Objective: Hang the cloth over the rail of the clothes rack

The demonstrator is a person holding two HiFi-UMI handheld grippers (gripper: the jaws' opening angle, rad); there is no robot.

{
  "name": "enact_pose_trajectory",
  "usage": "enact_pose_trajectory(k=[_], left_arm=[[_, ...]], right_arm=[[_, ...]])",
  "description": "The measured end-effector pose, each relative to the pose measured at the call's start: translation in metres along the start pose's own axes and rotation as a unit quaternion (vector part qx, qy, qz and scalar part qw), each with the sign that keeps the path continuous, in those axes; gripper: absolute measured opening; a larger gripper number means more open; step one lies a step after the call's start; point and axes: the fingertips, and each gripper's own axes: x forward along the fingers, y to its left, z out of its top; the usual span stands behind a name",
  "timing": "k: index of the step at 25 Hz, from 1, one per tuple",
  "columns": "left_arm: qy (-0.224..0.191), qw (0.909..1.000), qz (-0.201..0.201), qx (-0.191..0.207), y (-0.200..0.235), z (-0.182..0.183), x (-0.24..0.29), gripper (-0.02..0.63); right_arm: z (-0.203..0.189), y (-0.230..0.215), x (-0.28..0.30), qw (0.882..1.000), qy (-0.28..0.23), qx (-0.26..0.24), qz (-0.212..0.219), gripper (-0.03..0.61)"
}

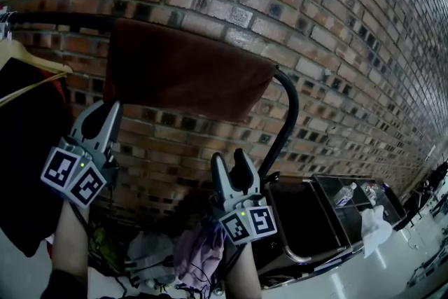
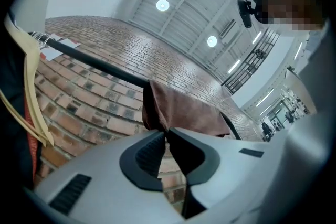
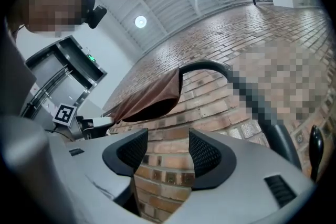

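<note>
Both forearms rise from the near edge, each gripper tilted up toward the brick wall (image 1: 336,24). The brown cloth (image 1: 185,70) hangs draped over the clothes rack's black rail (image 1: 289,115). Left gripper (image 1: 105,114): jaws pressed together with nothing between them, tips just below the cloth's left corner. Right gripper (image 1: 229,159): jaws spread and empty, lower and further right. Only the head view shows the laundry heap (image 1: 199,252) and cart (image 1: 308,220) below. Only the gripper views show the ceiling lamps (image 2: 163,5).

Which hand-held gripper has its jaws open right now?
The right hand-held gripper: jaws apart, only brick wall showing between them. The left hand-held gripper has its jaws together.
</note>
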Motion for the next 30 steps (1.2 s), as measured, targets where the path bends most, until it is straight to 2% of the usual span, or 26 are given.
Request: enact_pose_trajectory(k=[2,4,7,9,13,15,19,24,30], left_arm=[[0.001,0.9994,0.006,0.033,-0.005,-0.002,-0.006,0.114],[0.007,0.9983,0.011,0.057,-0.011,-0.006,-0.011,0.141],[0.017,0.9973,0.019,0.069,-0.016,-0.019,-0.024,0.15],[0.019,0.9961,0.031,0.08,-0.02,-0.028,-0.034,0.141],[0.009,0.9928,0.071,0.096,-0.026,-0.044,-0.047,0.02],[0.011,0.9928,0.075,0.092,-0.032,-0.053,-0.051,0.012],[0.051,0.9937,0.063,0.078,-0.042,-0.084,-0.055,0.011],[0.101,0.9914,0.047,0.069,-0.053,-0.113,-0.055,0.012],[0.1,0.9916,0.05,0.065,-0.057,-0.11,-0.052,0.012]], right_arm=[[0.001,0.006,-0.004,1.0,-0.008,-0.021,-0.005,0.236],[0.002,0.013,-0.008,0.999,-0.016,-0.041,-0.01,0.214],[0.003,0.022,-0.013,0.998,-0.029,-0.051,-0.016,0.183],[0.003,0.026,-0.015,0.998,-0.037,-0.048,-0.021,0.132],[0.005,0.029,-0.019,0.997,-0.055,-0.039,-0.028,0.024],[0.002,0.033,-0.019,0.998,-0.053,-0.028,-0.024,0.017],[-0.016,0.035,-0.022,0.999,-0.032,-0.004,-0.03,0.015],[-0.039,0.045,-0.023,1.0,0.009,-0.013,-0.003,0.015],[-0.038,0.052,-0.02,0.999,0.016,-0.027,0.024,0.015]])
